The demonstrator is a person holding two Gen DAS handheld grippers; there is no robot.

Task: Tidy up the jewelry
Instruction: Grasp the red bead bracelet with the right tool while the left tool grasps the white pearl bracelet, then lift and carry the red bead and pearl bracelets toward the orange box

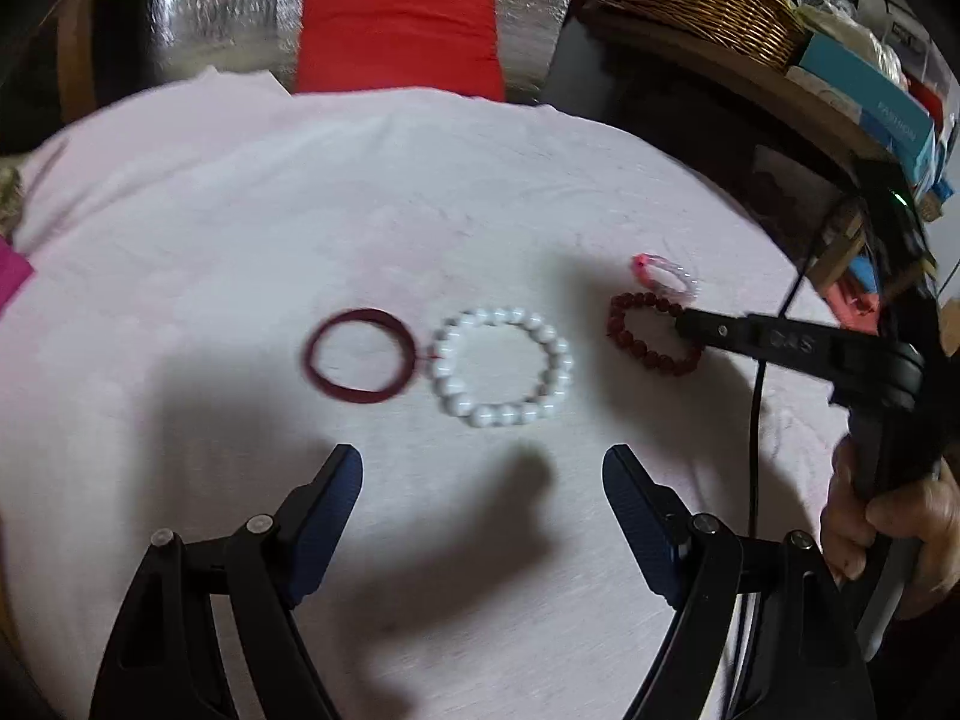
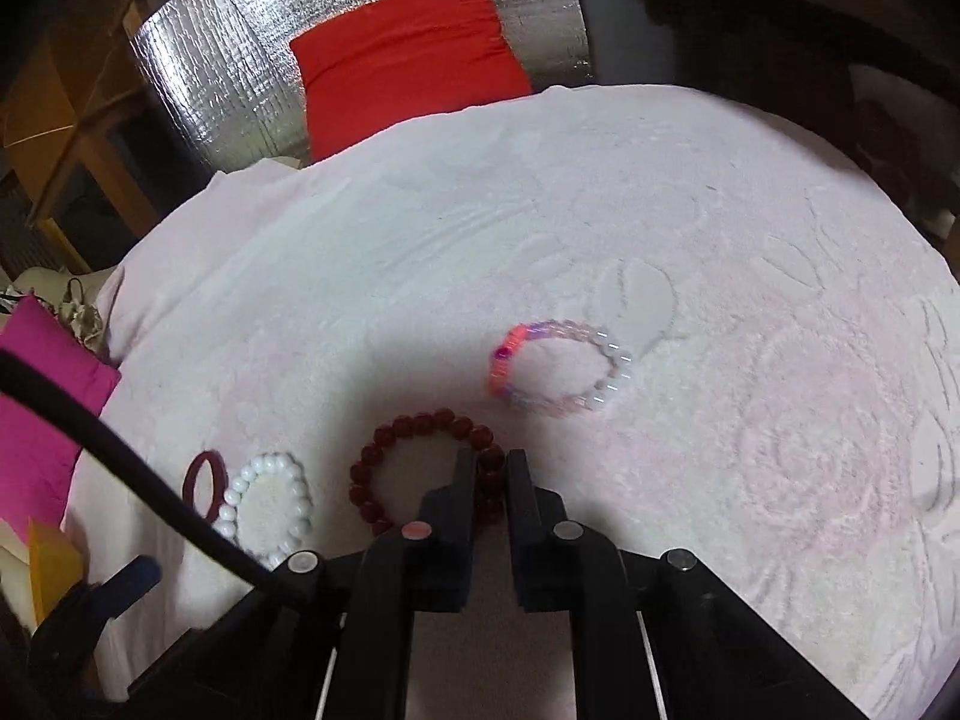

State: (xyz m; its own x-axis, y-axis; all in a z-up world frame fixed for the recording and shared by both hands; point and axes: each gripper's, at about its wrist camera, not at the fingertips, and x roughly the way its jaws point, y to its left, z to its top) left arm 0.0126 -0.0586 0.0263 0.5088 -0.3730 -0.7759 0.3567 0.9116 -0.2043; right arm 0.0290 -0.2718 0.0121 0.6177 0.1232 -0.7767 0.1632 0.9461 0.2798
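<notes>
Several bracelets lie on a pale pink towel [image 1: 240, 210]. From left: a thin dark red bangle [image 1: 359, 355], a white bead bracelet [image 1: 503, 367], a dark red bead bracelet [image 1: 651, 331], and beyond it a pink and clear bead bracelet [image 1: 665, 276]. My left gripper [image 1: 483, 468] is open and empty, just near of the bangle and white bracelet. My right gripper [image 2: 491, 459] is shut on the right side of the dark red bead bracelet [image 2: 420, 468], which rests on the towel. The pink and clear bracelet [image 2: 558, 367] lies just beyond it.
A red cushion [image 1: 399, 30] and silver foil panel [image 1: 222, 18] stand behind the towel. A wicker basket [image 1: 696, 0] and boxes sit on a shelf at the right. A magenta cloth [image 2: 42, 420] lies at the left edge. A black cable [image 2: 120, 462] crosses the right wrist view.
</notes>
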